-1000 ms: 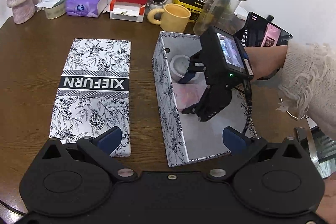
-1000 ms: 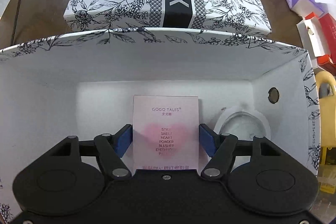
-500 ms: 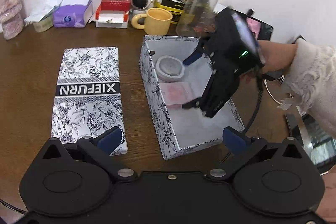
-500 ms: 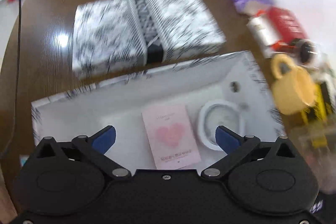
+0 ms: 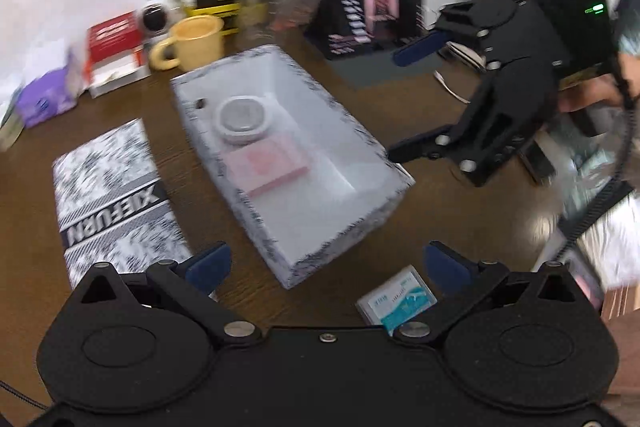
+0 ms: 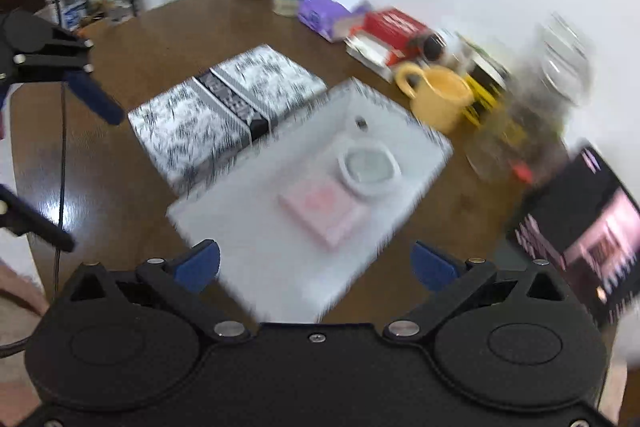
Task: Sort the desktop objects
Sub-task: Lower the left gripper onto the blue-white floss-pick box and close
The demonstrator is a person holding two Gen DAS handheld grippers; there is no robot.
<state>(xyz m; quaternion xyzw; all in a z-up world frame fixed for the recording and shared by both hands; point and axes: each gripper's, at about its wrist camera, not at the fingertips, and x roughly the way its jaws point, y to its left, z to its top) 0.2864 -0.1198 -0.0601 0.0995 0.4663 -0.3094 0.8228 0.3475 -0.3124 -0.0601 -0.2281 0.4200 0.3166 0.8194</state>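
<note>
A brown wooden counter against a white wall carries an open box holding a pink card and round dish. Both the left gripper and right gripper are spread, empty.

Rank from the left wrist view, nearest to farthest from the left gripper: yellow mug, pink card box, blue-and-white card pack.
From the left gripper:
1. Blue-and-white card pack, on the table by its right finger.
2. Pink card box, inside the open box, mid-table.
3. Yellow mug, beyond the box, near the wall.

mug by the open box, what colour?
Yellow mug; the right wrist view shows it best, just beyond the open box.
</note>
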